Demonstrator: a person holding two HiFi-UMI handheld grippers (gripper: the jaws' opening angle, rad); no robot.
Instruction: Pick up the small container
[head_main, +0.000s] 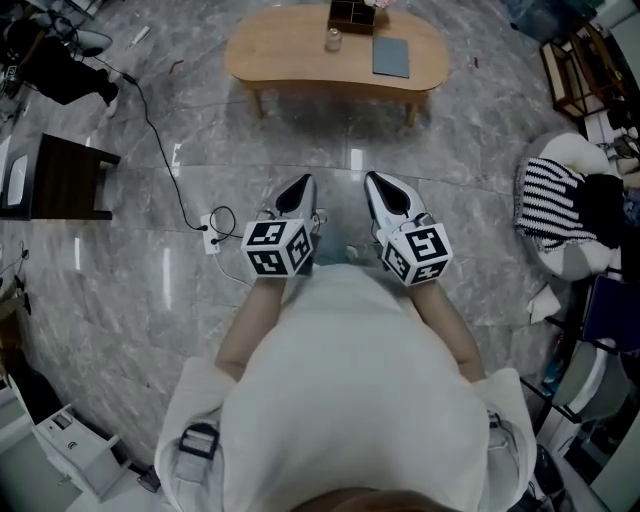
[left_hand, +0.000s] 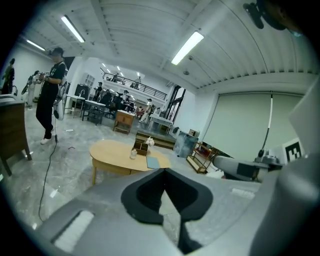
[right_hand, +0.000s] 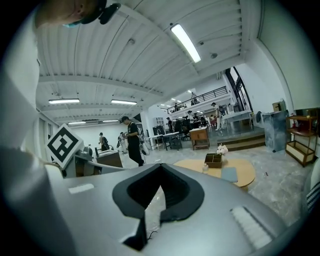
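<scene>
The small container, a clear glass jar, stands on the far oval wooden table, beside a dark wooden organizer box and a grey-blue notebook. The jar also shows small in the left gripper view, and the jar appears far off in the right gripper view. My left gripper and right gripper are held side by side close to my body, well short of the table. Both point toward it. The left gripper and right gripper are shut with nothing between their jaws.
A dark side table stands at the left, and a power strip with a black cable lies on the marble floor ahead of it. A striped cushion on a seat and a rack are at the right. A person in black stands far left.
</scene>
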